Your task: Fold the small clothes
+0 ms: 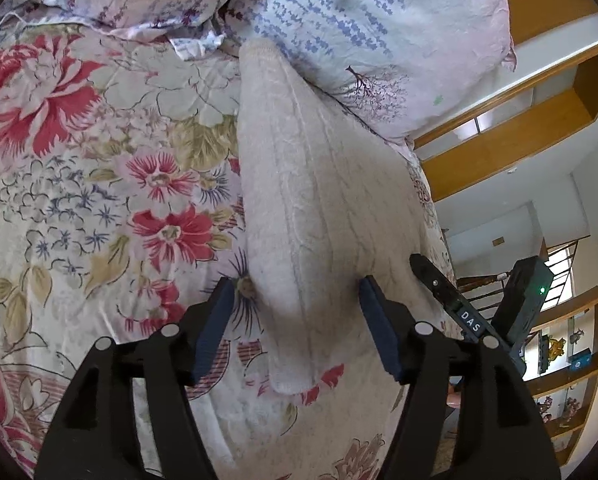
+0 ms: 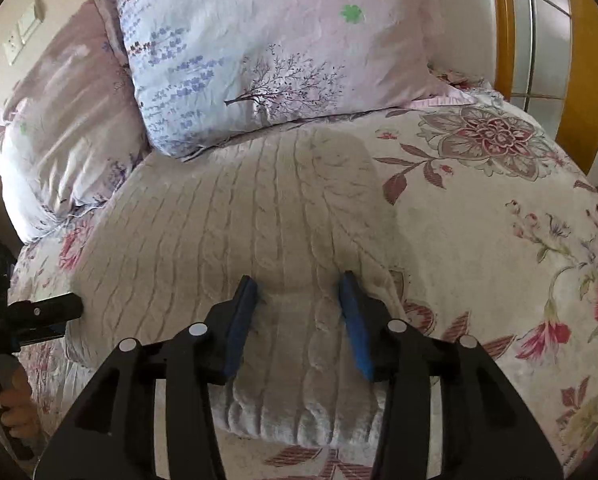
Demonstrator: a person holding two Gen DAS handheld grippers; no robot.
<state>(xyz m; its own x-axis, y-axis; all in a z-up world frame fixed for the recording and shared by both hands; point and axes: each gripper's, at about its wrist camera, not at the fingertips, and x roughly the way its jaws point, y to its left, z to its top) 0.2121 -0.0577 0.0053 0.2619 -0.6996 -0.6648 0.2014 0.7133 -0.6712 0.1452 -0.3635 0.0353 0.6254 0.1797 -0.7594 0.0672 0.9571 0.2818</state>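
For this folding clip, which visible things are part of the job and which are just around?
Job: cream cable-knit sweater, left gripper and right gripper, both open over it.
Around: floral bedspread, lavender-print pillows, wooden shelves.

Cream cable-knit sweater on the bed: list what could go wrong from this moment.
1. Both grippers are open over the sweater. The left gripper straddles a raised fold, so closing may catch only the top layer and the fold could slip apart.
2. The right gripper sits near the ribbed hem; a deep bite might also pinch the floral bedspread underneath.
3. The sweater's far edge lies against the pillow, which could snag or bunch it on a fold that way.
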